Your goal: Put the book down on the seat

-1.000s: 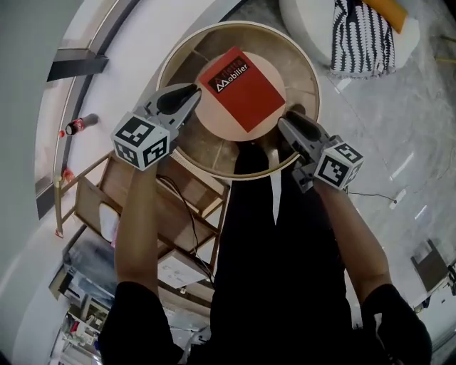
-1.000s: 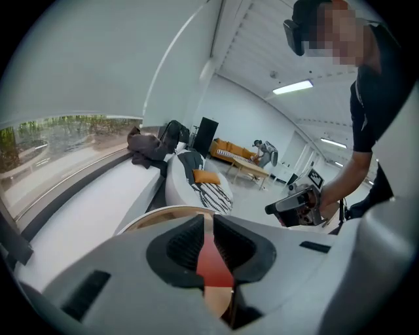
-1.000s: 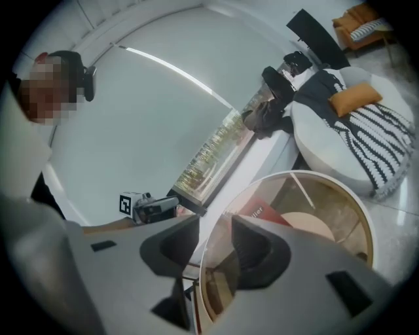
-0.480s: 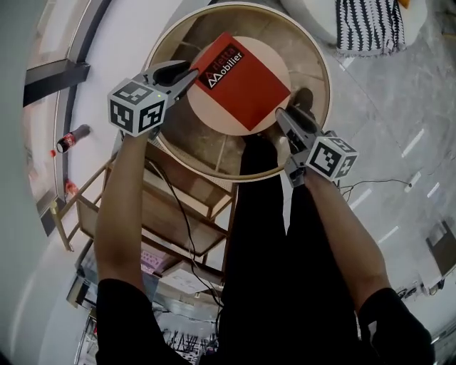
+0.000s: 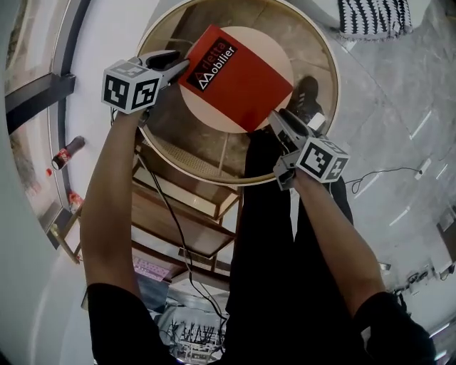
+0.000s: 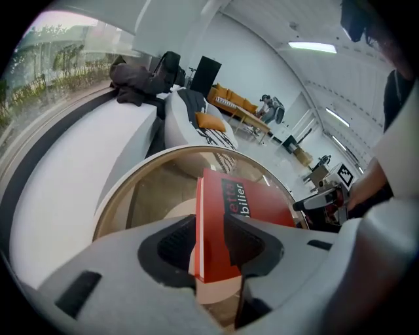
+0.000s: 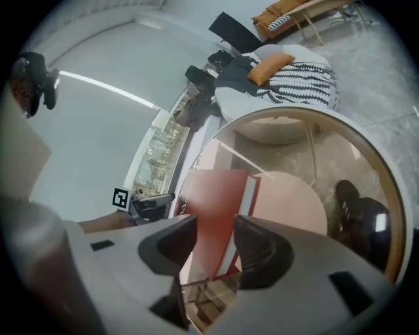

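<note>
left tongs (image 5: 182, 64): open. The jaws have just been spreading. 1 corner of the book (image 5: 235, 75) sits in the gap, and the pads aren't pressing on it; there's space beside the spine.
right tongs (image 5: 276, 121): also open, and the jaws have just been opening too. The opposite corner of the book is between them, with room on both sides.
book: red cover with white and black lettering. It spans the space between the 2 tongs, 1 corner inside each pair of jaws.
seat (image 5: 274, 53): pale round disc right under the book, just ahead of both sets of tips. The book covers most of its left side and pokes past the disc edge at the left tongs.
contact: honestly can't tell if the book lies flat on the seat or hangs just above it.
hoop (image 5: 335, 93): wooden ring around the seat. Both tongs reach in over it, the left from the side and the right from the near edge.
shoe (image 5: 306, 96): black, just past the right tongs' tips, inside the hoop.
shelf (image 5: 178, 214): wooden rack behind the left tongs, under that forearm.
bottle (image 5: 64, 153): red-capped, well off to the outer side of the left tongs.
cushion (image 5: 374, 18): black-and-white striped, far beyond the right tongs, outside the hoop.
</note>
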`<move>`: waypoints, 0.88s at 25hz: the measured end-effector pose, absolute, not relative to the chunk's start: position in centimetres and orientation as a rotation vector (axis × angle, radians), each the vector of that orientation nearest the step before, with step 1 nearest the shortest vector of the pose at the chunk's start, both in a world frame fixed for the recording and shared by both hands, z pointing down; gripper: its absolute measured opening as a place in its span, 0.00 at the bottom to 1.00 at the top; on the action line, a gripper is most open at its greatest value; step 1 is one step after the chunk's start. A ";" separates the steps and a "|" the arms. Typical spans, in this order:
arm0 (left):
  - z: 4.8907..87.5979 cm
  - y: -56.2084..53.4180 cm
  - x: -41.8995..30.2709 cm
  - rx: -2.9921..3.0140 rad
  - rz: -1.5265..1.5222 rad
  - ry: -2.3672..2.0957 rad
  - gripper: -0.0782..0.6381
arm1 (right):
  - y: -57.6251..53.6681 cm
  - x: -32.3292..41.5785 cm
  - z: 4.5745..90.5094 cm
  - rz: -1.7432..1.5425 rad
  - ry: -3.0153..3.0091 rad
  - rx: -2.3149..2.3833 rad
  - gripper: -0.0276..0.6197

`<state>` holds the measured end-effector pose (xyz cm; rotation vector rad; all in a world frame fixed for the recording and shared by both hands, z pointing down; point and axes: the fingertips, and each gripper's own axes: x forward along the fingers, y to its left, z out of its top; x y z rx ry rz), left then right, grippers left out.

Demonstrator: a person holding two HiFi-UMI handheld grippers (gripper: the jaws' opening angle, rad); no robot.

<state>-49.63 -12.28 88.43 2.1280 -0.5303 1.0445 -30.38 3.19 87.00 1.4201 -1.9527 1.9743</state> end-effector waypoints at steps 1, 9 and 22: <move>88.9 -12.4 -49.7 2.121 1.055 -0.520 0.29 | 3.3 -30.6 87.2 1.989 -1.952 1.426 0.29; 90.6 -12.0 -49.7 2.082 1.049 -0.460 0.31 | 3.6 -31.5 88.7 2.003 -1.936 1.456 0.29; 90.5 -11.7 -49.0 2.080 0.946 -0.440 0.26 | 3.8 -32.0 89.8 1.974 -1.919 1.498 0.22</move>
